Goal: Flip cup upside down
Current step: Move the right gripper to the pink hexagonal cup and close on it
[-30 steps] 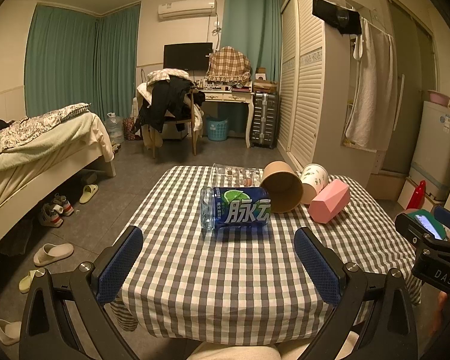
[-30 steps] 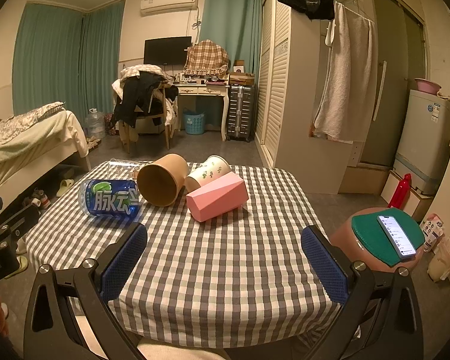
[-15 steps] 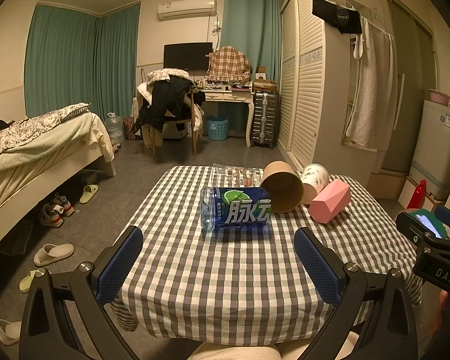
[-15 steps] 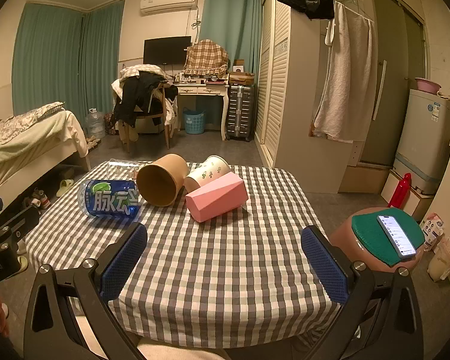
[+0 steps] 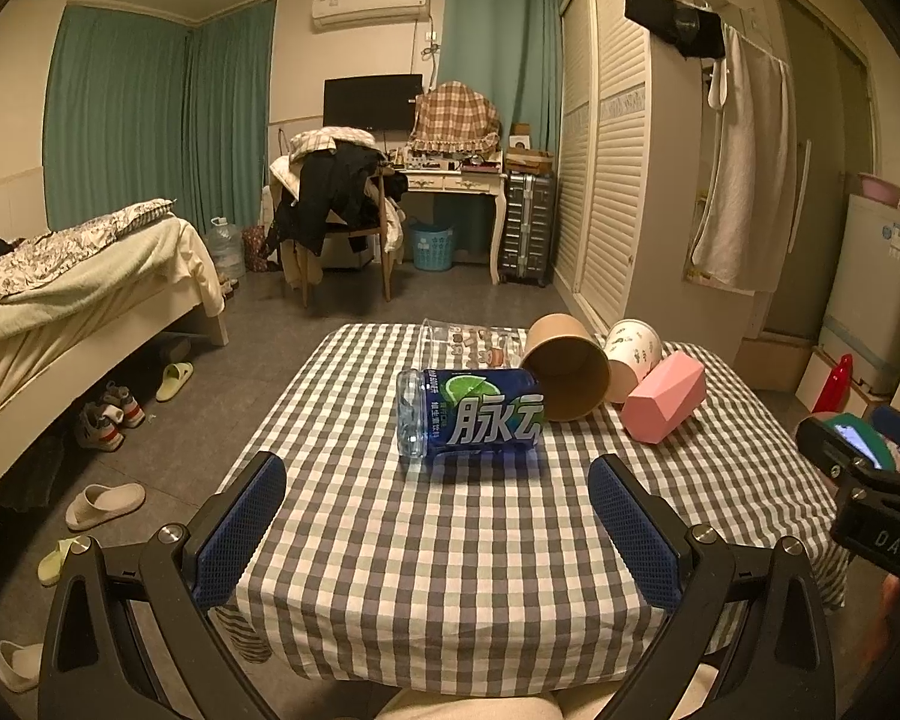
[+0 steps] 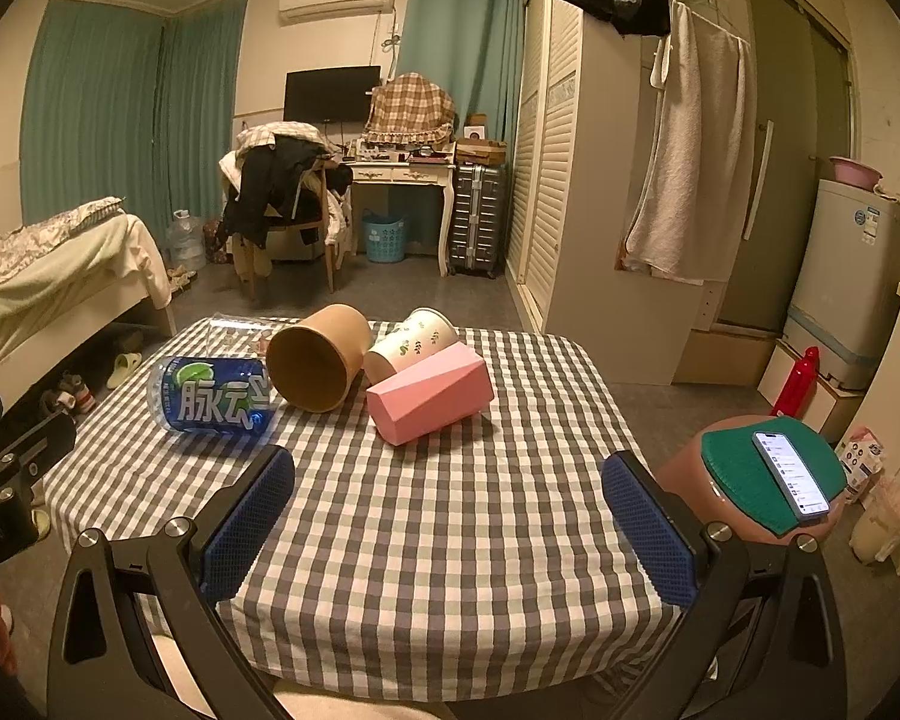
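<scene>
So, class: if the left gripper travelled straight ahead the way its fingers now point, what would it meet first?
Most likely the blue-labelled plastic bottle lying on its side on the checked tablecloth. It sits between the open left gripper's fingers, ahead of the brown paper cup. Height is unclear; it might pass above.

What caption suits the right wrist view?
Open right gripper faces five tipped-over cups on a checked table.
</scene>
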